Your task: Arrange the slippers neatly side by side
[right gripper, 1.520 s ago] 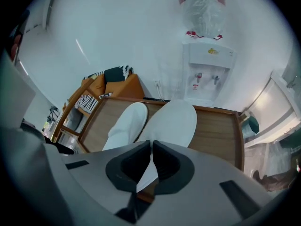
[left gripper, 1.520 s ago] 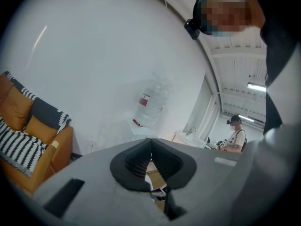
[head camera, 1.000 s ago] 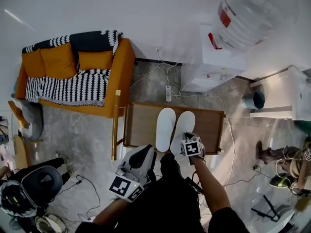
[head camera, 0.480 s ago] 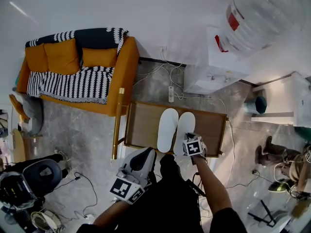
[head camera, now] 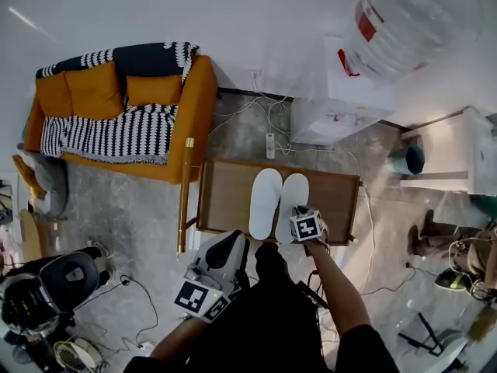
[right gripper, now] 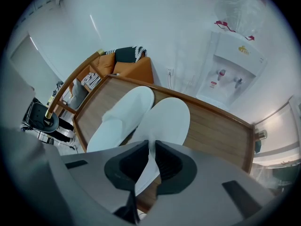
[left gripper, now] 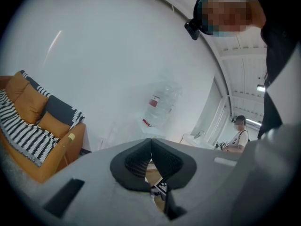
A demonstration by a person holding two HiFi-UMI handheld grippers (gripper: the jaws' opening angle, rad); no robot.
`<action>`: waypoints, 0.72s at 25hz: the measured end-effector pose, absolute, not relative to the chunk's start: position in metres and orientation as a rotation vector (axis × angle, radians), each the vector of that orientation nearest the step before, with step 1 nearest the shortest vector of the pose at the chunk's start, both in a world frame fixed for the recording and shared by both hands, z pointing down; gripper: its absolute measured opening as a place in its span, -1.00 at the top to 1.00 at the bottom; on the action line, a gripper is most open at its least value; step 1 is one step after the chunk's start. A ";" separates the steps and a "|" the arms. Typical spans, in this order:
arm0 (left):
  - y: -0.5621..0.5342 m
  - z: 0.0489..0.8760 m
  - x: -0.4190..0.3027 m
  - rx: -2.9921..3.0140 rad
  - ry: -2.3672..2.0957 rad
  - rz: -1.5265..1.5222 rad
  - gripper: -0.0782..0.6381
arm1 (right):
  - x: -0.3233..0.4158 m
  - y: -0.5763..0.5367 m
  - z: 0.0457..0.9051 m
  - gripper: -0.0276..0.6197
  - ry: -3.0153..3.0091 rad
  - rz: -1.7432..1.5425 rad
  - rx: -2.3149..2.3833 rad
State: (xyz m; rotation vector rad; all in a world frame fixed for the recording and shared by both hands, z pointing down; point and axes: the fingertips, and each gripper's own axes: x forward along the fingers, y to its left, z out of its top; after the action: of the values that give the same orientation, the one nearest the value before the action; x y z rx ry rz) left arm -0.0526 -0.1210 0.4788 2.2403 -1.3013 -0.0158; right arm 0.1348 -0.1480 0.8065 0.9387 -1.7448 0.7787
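Surface: low wooden table (head camera: 225, 202) with a raised rim, standing on a grey marbled floor (head camera: 140, 216).
Slippers: two white slippers lie flat on the table, close alongside each other, toes toward the far wall. The left slipper (head camera: 265, 200) and right slipper (head camera: 293, 196) sit right of the table's middle.
Grip point: near (heel) end of the right slipper, at the table's near rim.
Right gripper: the right gripper (right gripper: 151, 147) has its jaws clamped on a thin white edge of the right slipper's heel. The fabric runs up between the black ribbed pads (right gripper: 169, 161).
Neighbour: the left slipper lies just beside the pinched one, to the left of the jaws and outside them.
Left gripper: the left gripper (left gripper: 151, 145) is held near and left of the table, over the floor, apart from both slippers. Its jaws are pressed together at the tips and hold nothing.
Left of scene: orange sofa (head camera: 167, 92) draped with a black-and-white patterned throw (head camera: 109, 134).
Far right: white water dispenser (head camera: 338, 103) carrying a large clear bottle (head camera: 404, 18), against the white wall.
Floor beyond table: white power strip (head camera: 269, 146) amid loose cables.
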 end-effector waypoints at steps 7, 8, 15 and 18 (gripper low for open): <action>-0.129 0.474 -0.053 2.258 -1.298 -0.030 0.74 | 0.139 -0.144 0.798 0.61 -1.727 0.867 0.986; -0.131 0.472 -0.052 2.264 -1.297 -0.035 0.74 | 0.140 -0.146 0.791 0.60 -1.736 0.884 1.004; -0.145 0.461 -0.054 2.304 -1.286 -0.047 0.74 | 0.137 -0.174 0.706 0.60 -1.905 0.909 1.191; -0.152 0.453 -0.054 2.337 -1.282 -0.055 0.74 | 0.136 -0.188 0.652 0.72 -2.012 0.853 1.317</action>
State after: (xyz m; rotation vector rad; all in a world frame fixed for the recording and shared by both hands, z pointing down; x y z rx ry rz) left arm -0.0537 -0.1520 0.4532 2.3373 -1.2821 -0.0554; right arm 0.1360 -0.1879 0.6521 1.3169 -2.0116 0.8526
